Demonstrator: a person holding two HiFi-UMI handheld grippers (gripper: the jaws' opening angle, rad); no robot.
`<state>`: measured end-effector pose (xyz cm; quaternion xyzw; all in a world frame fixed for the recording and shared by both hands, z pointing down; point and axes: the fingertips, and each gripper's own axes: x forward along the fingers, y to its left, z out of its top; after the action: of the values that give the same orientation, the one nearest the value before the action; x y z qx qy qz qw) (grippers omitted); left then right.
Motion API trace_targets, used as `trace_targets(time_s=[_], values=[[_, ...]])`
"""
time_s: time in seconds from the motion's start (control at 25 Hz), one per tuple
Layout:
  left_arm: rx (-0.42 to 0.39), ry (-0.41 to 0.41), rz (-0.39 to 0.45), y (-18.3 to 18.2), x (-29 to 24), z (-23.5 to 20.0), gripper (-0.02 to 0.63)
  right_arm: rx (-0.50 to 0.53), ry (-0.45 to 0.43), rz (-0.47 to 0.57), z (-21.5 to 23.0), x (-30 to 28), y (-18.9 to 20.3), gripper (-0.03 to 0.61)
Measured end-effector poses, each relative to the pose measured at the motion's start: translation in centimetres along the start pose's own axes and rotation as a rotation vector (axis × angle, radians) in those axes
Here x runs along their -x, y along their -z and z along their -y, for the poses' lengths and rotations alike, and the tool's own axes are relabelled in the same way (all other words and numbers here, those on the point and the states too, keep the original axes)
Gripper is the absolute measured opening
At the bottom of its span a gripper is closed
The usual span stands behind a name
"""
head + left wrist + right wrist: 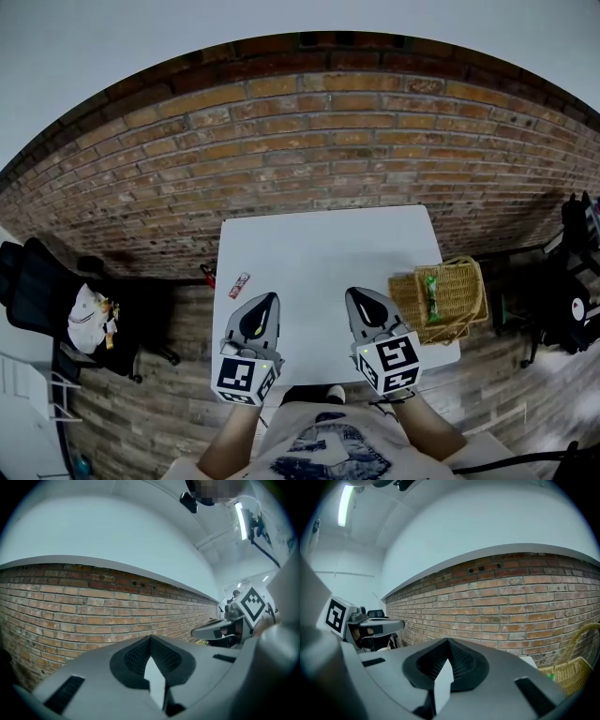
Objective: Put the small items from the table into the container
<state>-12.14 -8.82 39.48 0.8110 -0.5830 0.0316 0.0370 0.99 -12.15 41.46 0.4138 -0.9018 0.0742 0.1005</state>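
No word, number or brand can be read. The black-and-white square markers (236, 375) on the left gripper (265, 300) and right gripper (362, 296) are coded patterns, not letters. Print on the small red-and-white packet (239, 285), at the left edge of the white rectangular surface (319, 248), is too small to read.

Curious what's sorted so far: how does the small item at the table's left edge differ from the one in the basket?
The table item is red and white and lies on the table; the basket item is green and lies inside the wicker basket. Both are small and elongated.
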Motion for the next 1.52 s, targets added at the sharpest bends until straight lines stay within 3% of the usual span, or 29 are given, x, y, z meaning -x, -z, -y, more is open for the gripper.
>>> trace_targets(time_s=[0.56, 1.04, 1.28, 1.52], values=[[0.017, -0.065, -0.037, 1.2, -0.4, -9.8, 0.048, 0.009, -0.077, -0.071, -4.5, -9.4, -0.4, 0.021], [0.06, -0.137, -0.059, 4.0, 0.6, -18.6, 0.048, 0.084, -0.178, -0.159, -10.0, -17.9, 0.8, 0.021], [0.086, -0.162, -0.082, 5.9, 0.4, -21.7, 0.048, 0.157, -0.27, -0.219, -12.0, -21.8, 2.1, 0.021], [0.09, -0.189, -0.106, 7.4, 0.0, -23.9, 0.048, 0.185, -0.305, -0.245, -13.0, -24.8, 2.8, 0.021]])
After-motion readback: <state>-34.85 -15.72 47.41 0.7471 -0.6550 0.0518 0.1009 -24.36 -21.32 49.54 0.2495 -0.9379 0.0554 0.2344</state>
